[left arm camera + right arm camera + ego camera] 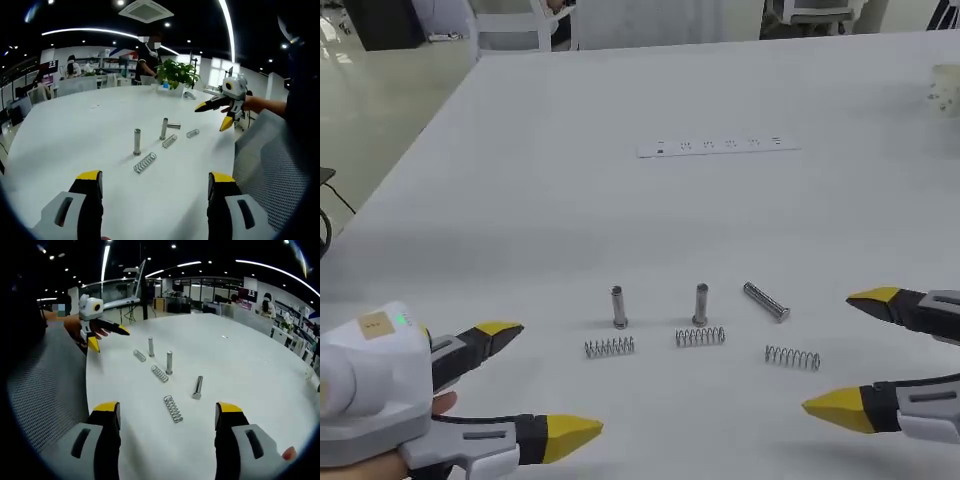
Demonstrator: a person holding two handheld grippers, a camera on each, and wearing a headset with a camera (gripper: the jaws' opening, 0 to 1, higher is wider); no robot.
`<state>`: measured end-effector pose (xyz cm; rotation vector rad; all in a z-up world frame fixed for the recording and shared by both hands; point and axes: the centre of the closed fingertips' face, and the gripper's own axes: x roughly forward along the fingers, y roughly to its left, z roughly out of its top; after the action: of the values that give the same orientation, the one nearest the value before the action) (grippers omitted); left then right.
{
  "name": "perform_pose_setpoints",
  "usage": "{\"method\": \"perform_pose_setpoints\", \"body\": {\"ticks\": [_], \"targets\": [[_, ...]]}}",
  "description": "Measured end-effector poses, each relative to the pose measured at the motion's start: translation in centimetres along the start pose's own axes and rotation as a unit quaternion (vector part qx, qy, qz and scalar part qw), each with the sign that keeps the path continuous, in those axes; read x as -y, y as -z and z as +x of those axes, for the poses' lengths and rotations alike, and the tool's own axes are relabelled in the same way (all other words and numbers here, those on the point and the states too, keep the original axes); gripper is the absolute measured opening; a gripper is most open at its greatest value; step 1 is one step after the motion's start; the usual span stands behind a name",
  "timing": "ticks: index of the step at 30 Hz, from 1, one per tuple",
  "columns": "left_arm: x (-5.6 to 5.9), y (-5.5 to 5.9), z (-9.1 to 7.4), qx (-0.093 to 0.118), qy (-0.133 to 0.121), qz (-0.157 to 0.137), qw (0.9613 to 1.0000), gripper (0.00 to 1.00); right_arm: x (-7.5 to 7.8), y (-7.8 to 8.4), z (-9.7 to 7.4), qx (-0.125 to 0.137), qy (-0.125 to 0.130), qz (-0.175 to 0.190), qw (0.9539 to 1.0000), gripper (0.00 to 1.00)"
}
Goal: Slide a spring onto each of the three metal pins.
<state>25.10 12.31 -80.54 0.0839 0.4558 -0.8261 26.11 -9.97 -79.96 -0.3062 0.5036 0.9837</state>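
Three metal pins are on the white table: the left pin [618, 306] and middle pin [700, 304] stand upright, the right pin [766, 301] lies on its side. A loose spring lies in front of each: left spring [609, 347], middle spring [700, 337], right spring [792, 357]. My left gripper [535, 385] is open at the lower left, a short way from the left spring [145, 162]. My right gripper [860, 355] is open at the right, close to the right spring [173, 408] and the lying pin [198, 387]. Nothing is between either pair of jaws.
A white power strip [718, 147] lies farther back at the table's middle. A potted plant [176, 75] stands at the far end in the left gripper view, with a person behind it. Grey floor lies past the table's near edge [50, 390].
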Motion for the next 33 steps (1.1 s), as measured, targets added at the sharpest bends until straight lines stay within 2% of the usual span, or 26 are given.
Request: {"method": "perform_pose_setpoints", "body": {"ticks": [21, 33], "targets": [[0.3, 0.0, 0.0, 0.0, -0.003, -0.003, 1.0, 0.83, 0.6, -0.2, 0.1, 0.001, 0.006, -0.002, 1.0, 0.75], [0.4, -0.1, 0.0, 0.001, -0.004, -0.003, 1.0, 0.83, 1.5, -0.7, 0.1, 0.001, 0.014, -0.009, 0.9999, 0.73]]}}
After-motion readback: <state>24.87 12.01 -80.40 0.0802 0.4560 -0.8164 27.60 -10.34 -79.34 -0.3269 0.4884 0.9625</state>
